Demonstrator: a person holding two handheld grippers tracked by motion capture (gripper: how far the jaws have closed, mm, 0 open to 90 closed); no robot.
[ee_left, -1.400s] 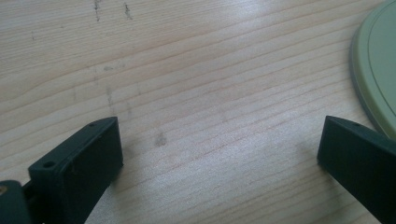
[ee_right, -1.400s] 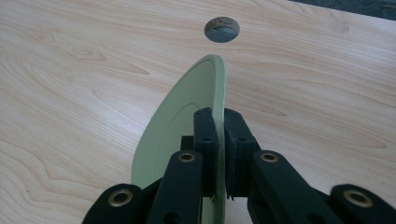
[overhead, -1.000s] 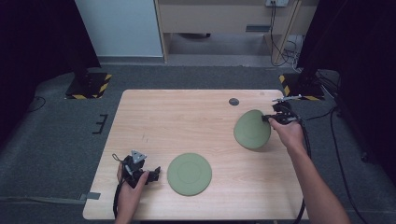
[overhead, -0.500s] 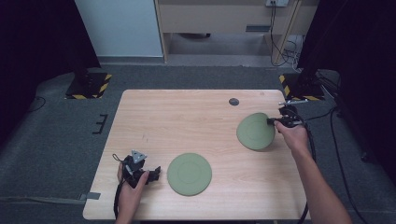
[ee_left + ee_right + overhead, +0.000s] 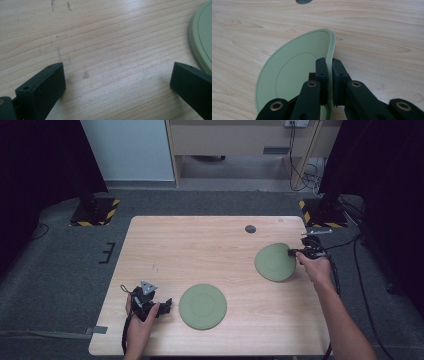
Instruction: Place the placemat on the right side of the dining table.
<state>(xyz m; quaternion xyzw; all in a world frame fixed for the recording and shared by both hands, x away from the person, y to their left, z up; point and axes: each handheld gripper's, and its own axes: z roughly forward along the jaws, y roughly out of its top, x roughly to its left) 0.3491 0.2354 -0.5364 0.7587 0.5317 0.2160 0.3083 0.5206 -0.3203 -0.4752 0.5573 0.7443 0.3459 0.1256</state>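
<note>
Two green plates are on the wooden table (image 5: 200, 250). One green plate (image 5: 202, 306) lies flat near the front edge; its rim (image 5: 200, 37) reaches into the left gripper view at the right. My left gripper (image 5: 160, 307) rests on the table just left of it, open, jaws wide with bare wood (image 5: 112, 62) between them. My right gripper (image 5: 294, 253) is shut on the rim of the second green plate (image 5: 274, 262) at the right side. That plate (image 5: 294, 72) is held tilted, its edge pinched between the jaws.
A small dark round disc (image 5: 250, 228) sits in the table near the far edge, with its edge (image 5: 303, 1) at the top of the right gripper view. Cables (image 5: 360, 270) trail over the floor to the right. Black-and-yellow stand bases (image 5: 95, 210) flank the table.
The right gripper has lowered its plate from steeply tilted toward flatter on the table and shifted slightly right. The left gripper and the front plate have stayed still.
</note>
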